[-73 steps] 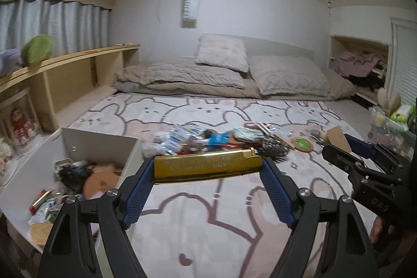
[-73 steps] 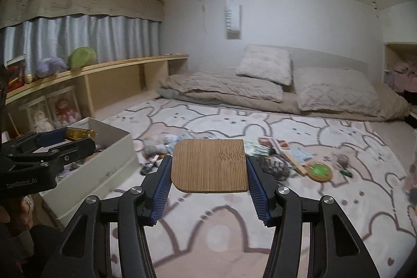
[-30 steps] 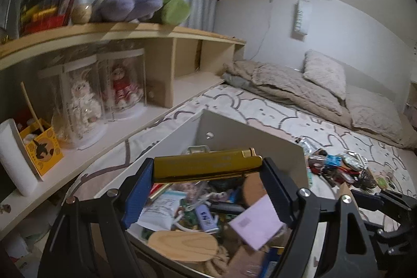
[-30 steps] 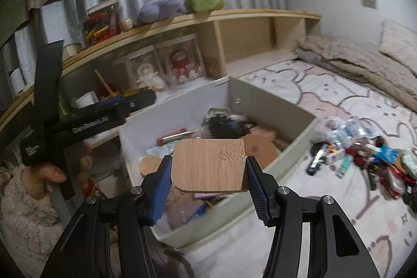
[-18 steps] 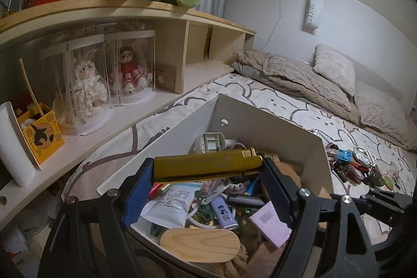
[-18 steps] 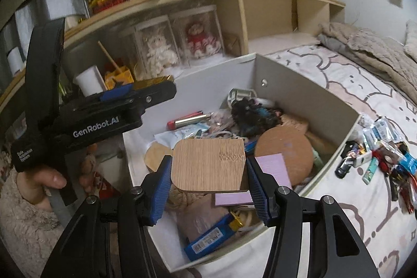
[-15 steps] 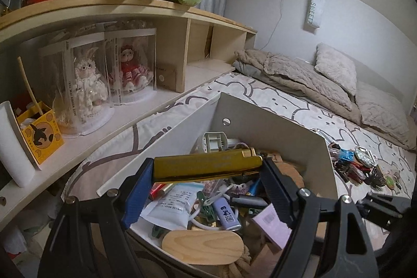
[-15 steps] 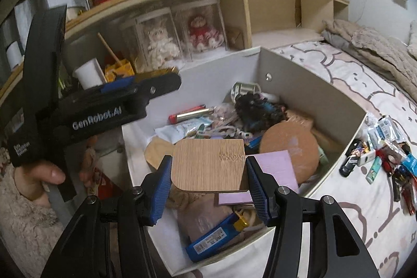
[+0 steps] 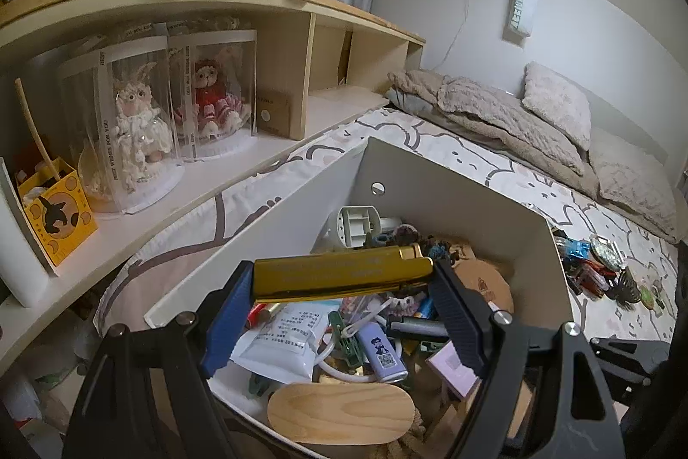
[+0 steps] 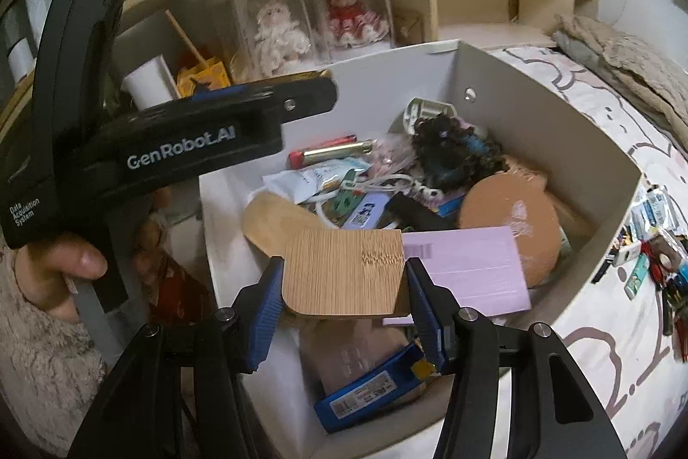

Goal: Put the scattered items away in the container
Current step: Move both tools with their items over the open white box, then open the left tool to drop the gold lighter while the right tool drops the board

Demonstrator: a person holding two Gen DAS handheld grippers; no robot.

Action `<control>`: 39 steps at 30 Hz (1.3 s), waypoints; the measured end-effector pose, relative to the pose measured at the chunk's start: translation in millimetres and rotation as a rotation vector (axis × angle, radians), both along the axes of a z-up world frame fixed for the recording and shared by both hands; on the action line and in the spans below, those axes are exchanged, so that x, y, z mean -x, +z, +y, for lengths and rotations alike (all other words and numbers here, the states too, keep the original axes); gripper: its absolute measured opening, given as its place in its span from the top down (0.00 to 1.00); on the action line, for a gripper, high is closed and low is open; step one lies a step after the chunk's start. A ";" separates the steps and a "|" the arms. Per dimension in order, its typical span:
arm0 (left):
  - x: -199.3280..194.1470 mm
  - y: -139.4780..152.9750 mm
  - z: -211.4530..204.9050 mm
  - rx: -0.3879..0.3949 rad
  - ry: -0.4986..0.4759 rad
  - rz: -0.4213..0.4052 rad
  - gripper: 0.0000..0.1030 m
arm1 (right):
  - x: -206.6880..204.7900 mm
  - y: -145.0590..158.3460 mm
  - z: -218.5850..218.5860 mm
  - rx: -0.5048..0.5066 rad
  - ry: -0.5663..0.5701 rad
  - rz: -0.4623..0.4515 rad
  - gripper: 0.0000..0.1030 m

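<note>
My left gripper is shut on a gold bar-shaped item and holds it level above the open white box, near its left side. My right gripper is shut on a square bamboo coaster and holds it over the near part of the same box. The box holds several small things: a pink card, a round cork coaster, a wooden oval, a blue pack. The left gripper's body also shows in the right wrist view. Scattered items lie on the bedspread right of the box.
A wooden shelf unit stands left of the box, with two boxed dolls, a yellow box and plush toys on top. Pillows and blankets lie at the far end of the bed.
Both grippers swung left from the bedspread to the box, each still holding its item. In the last half second the right gripper has come lower and closer over the box contents.
</note>
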State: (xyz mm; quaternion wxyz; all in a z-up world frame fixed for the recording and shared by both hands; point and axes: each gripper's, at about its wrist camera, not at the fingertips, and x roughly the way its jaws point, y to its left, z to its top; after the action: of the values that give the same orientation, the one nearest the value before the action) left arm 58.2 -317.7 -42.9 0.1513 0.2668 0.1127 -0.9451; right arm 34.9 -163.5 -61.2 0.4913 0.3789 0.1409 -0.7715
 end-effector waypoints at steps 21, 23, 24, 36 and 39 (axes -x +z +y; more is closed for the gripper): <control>14.1 -14.7 16.4 0.043 -0.082 -0.088 0.22 | 5.1 0.2 8.5 0.027 -0.058 -0.002 0.21; 14.9 -15.6 19.0 0.046 -0.095 -0.095 0.22 | 5.1 0.0 8.7 0.028 -0.058 -0.003 0.21; 15.6 -16.0 20.0 0.048 -0.099 -0.099 0.21 | 5.0 -0.3 8.7 0.027 -0.057 -0.003 0.21; 12.6 -4.6 12.0 0.033 -0.075 -0.070 0.07 | 5.0 -0.7 9.0 0.023 -0.056 -0.005 0.21; 11.3 -4.7 11.9 0.033 -0.072 -0.073 0.07 | 5.2 -1.0 9.2 0.024 -0.058 -0.002 0.21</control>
State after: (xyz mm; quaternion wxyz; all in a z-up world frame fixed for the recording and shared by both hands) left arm 46.9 -305.9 -47.6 0.1255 0.3025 0.0820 -0.9413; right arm 29.7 -154.3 -62.2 0.4734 0.3778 0.1200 -0.7866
